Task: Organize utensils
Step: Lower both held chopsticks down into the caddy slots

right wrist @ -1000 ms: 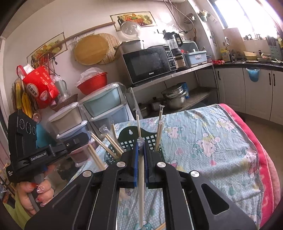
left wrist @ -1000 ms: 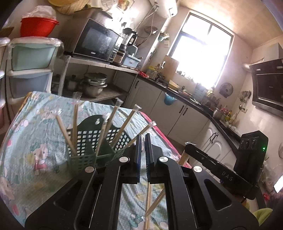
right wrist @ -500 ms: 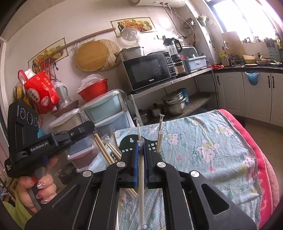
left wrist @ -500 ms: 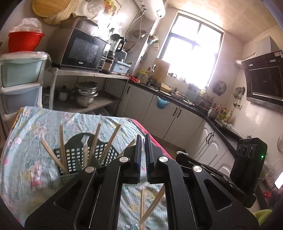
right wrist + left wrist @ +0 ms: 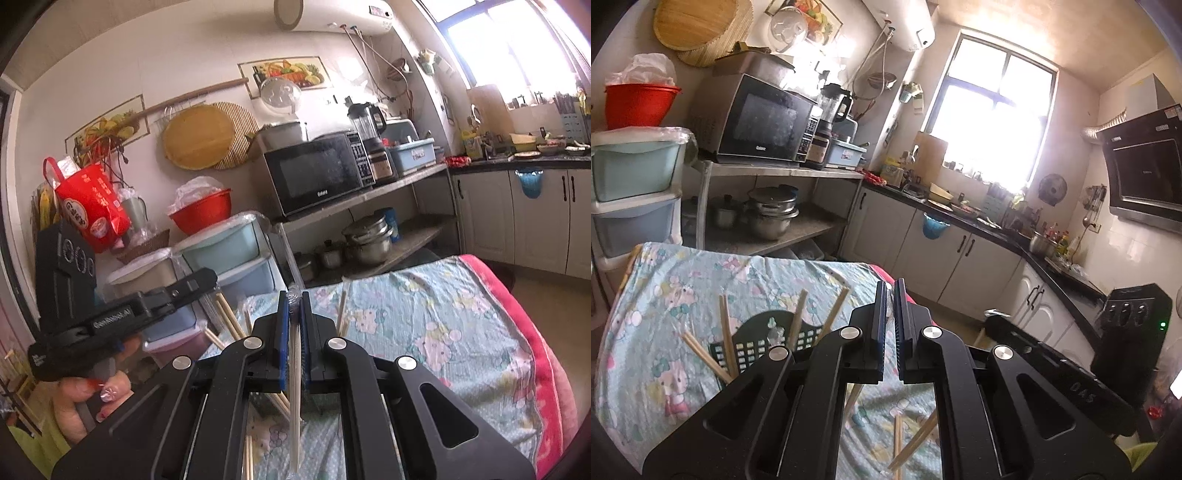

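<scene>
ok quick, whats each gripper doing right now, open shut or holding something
Left gripper: shut on a clear plastic wrapper edge.
Right gripper: shut on a plastic-wrapped pair of wooden chopsticks.

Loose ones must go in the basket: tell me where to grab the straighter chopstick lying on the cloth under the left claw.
Take the chopstick on its far half, coming straight down from above and gripping across the shaft. It lies flat on the tablecloth, and its near end seems to meet a slanted chopstick. Farther up the two spread apart, which probably leaves room to close on one alone.

Clothed table, basket, loose chopsticks
</scene>
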